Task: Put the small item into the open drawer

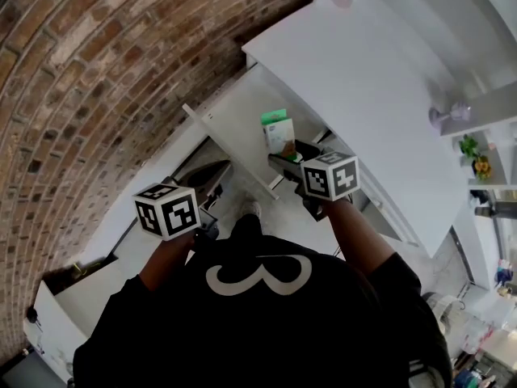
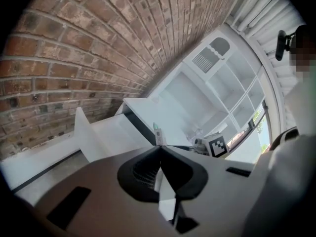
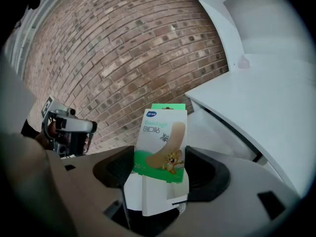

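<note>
Fingers (image 3: 207, 174) of the right gripper (image 3: 160, 169) clench the bandage box (image 3: 163, 142) upright, mid-frame in the head view over the open drawer (image 1: 234, 118); the left gripper's (image 2: 160, 151) fingers (image 2: 140, 172) are pressed together, empty.

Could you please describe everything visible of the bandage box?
The bandage box is a small flat carton, white and green, with a plaster strip, a cartoon mouse and a green hang tab. It stands roughly upright, clamped at its sides between the pads of the right hand-held gripper, in the air near the open drawer.
</note>
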Available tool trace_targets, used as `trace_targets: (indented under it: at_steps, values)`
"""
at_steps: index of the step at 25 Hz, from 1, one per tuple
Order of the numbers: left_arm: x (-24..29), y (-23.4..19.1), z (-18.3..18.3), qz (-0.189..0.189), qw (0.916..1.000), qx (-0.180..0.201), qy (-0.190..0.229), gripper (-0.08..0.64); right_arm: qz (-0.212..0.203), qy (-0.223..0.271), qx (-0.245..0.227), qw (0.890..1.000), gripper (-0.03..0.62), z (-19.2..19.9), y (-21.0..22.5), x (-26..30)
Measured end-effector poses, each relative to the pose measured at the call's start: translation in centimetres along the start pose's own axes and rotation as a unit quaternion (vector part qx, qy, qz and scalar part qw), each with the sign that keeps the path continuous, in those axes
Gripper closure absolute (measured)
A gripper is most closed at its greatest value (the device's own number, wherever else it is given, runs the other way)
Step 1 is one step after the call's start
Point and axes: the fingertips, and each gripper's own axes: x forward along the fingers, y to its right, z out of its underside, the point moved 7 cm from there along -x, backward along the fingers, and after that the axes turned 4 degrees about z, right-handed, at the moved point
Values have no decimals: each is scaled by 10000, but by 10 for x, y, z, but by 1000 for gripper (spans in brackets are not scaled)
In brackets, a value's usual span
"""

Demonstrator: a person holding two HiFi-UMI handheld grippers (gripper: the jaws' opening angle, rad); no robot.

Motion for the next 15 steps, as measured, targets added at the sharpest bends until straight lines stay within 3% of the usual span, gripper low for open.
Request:
trace_targets:
  at_steps: [8, 15]
  values:
    - [5, -37, -23, -128, 9999, -58, -48, 557, 394, -684, -10, 9969, 266, 10, 37, 71]
    - [6, -58, -26, -344, 9991, -214, -146, 557, 772, -1411, -312, 9865, 266, 37, 69, 123]
